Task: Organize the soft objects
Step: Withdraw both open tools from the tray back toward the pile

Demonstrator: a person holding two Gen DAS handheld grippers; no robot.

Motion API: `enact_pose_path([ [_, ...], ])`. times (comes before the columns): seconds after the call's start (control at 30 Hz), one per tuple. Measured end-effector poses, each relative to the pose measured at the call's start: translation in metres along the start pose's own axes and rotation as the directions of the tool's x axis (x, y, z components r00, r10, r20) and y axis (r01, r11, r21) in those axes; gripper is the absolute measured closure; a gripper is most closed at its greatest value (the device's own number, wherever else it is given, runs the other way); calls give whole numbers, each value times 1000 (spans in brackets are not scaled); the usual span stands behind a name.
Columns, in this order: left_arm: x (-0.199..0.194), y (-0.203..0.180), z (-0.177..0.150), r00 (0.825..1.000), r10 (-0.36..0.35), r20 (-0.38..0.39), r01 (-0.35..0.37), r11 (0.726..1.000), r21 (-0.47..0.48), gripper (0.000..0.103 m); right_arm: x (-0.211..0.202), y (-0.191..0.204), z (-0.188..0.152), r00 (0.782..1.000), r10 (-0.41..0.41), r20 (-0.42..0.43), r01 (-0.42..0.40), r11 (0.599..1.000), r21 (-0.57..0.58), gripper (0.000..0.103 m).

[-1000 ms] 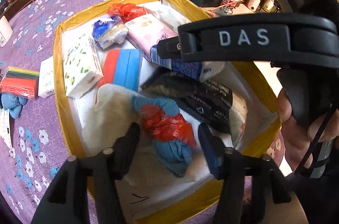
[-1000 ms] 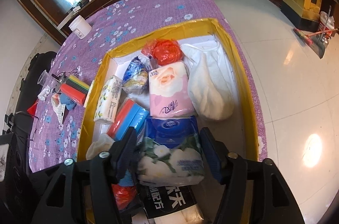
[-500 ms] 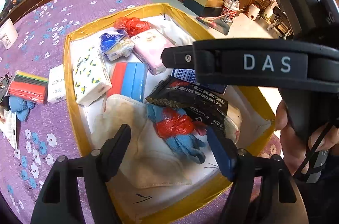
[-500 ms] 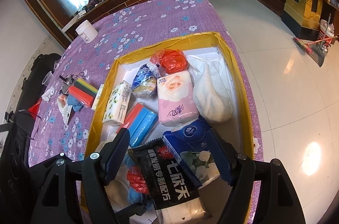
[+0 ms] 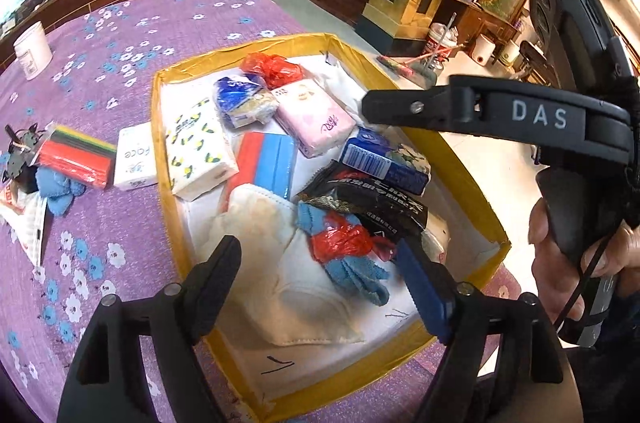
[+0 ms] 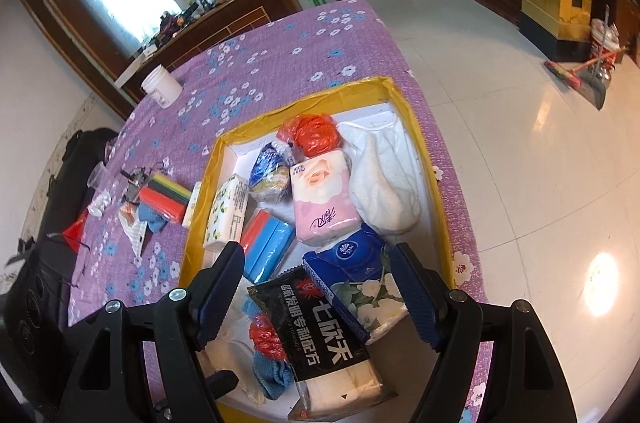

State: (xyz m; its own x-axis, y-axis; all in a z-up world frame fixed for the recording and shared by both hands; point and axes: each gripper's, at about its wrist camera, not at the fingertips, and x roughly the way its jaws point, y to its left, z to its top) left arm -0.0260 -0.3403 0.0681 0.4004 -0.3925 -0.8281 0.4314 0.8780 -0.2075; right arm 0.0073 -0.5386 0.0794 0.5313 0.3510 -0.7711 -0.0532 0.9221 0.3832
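A yellow-rimmed box [image 5: 160, 143] on the purple table holds several soft packs and cloths. My left gripper [image 5: 316, 263] hangs over its near end, jaws opening, with nothing pressed between them. Below it lies a blue cloth bundled with a red bag [image 5: 340, 243] on a cream cloth [image 5: 256, 223]. My right gripper [image 6: 316, 259] is open above the blue floral tissue pack [image 6: 360, 275] and the black packet [image 6: 316, 331], touching neither. Farther back lie a pink tissue pack [image 6: 320, 195], a red and blue sponge pack [image 6: 268, 243] and a white printed tissue pack [image 6: 228, 211].
Left of the box on the flowered cloth lie a white pack [image 5: 134, 163], a striped red pack [image 5: 76, 155] and a blue cloth [image 5: 56, 187]. A white jar [image 5: 32, 51] stands far back. The table's edge runs just right of the box, with tiled floor [image 6: 520, 103] beyond.
Both grippers have opened wider and drawn up and back from the box. The floral tissue pack has left the right jaws and lies in the box. The cloth bundle lies free of the left jaws.
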Motion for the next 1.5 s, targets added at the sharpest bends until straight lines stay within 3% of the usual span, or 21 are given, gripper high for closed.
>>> enact_pose_path([
  [0.17, -9, 6, -4, 1000, 5, 23, -4, 1000, -21, 24, -10, -1, -2, 1000, 26, 14, -27, 999, 32, 23],
  [0.53, -25, 31, -16, 998, 32, 47, -28, 996, -85, 24, -6, 37, -13, 997, 79, -8, -79, 996, -35, 23],
  [0.97, -58, 96, -46, 991, 98, 87, -71, 960, -270, 24, 15, 101, -20, 978, 182, -99, -197, 964, -179, 23],
  [1.2, -81, 134, -75, 983, 156, 98, -109, 923, -368, 24, 53, 156, 2, 955, 227, -191, -268, 936, -229, 23],
  [1.5, -118, 187, -120, 964, 254, 79, -187, 859, -477, 24, 157, 211, 57, 951, 172, -259, -220, 960, -172, 23],
])
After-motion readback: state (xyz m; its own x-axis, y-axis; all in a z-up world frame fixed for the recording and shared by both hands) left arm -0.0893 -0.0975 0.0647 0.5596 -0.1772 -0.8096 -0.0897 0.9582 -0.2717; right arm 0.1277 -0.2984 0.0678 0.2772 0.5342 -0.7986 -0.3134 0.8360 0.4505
